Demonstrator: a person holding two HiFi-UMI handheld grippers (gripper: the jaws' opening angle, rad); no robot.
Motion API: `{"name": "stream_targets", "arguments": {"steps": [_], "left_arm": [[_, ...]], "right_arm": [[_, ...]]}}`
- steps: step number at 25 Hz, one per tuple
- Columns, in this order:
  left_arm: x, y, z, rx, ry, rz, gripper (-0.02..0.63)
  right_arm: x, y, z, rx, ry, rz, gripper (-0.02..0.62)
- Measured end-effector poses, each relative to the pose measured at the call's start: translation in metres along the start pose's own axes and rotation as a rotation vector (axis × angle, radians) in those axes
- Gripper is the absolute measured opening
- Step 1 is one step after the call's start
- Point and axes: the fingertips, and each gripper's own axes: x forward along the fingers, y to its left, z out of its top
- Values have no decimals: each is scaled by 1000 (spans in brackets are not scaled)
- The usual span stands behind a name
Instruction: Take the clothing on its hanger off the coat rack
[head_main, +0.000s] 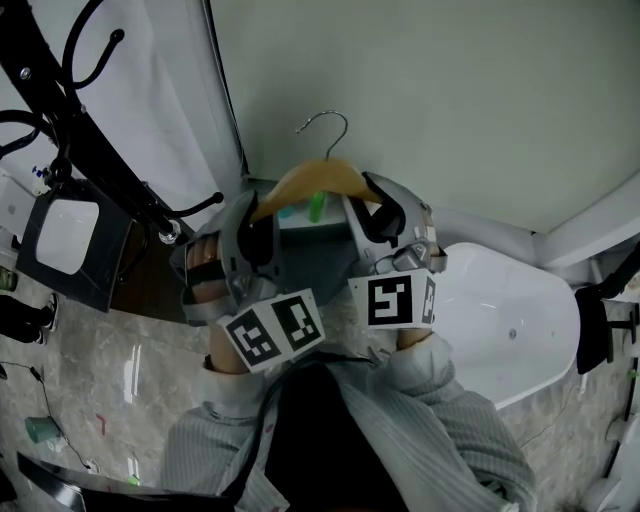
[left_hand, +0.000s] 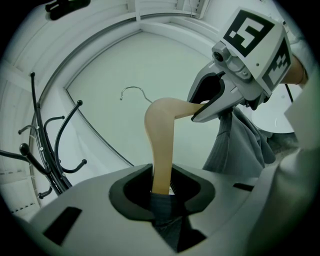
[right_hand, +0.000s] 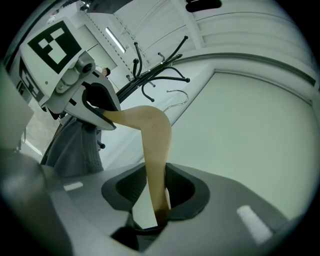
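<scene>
Nearest to me, the left gripper (left_hand: 162, 187) is closed on one arm of the hanger (left_hand: 160, 145), and some grey cloth is pinched between its jaws under the wood. The right gripper (right_hand: 157, 200) is clamped in the same way on the other arm. In the head view the two sit side by side just below centre, with the wooden hanger arching between them at 12 o'clock.

The clothing (left_hand: 240, 145) hangs down from the hanger as a grey bundle below the right gripper.

Farther out, the hook (head_main: 325, 130) points up at 12 o'clock and touches nothing. Only the pale wall (head_main: 450, 100) is behind it. The rack (head_main: 90, 150) stands apart at 10 o'clock, and I see none of its prongs near the hook. A white tub (head_main: 510, 320) lies at 3 o'clock.

So I judge that the lifting-off step is done, and the hanger is now in the carrying step. The next move calls for both grips to stay firm and level, and for drawing the hanger away from 10 o'clock, so that neither hook nor cloth catches a prong.
</scene>
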Motion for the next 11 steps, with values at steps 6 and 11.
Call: {"name": "stream_targets", "arguments": {"steps": [6,11], "left_arm": [[0,6,-8,1,20,14,101],[-1,7,-6,0,24,18,101]], "right_arm": [[7,6,4,2,-16,19,115],[7,4,6,0,-20,18,115]]}}
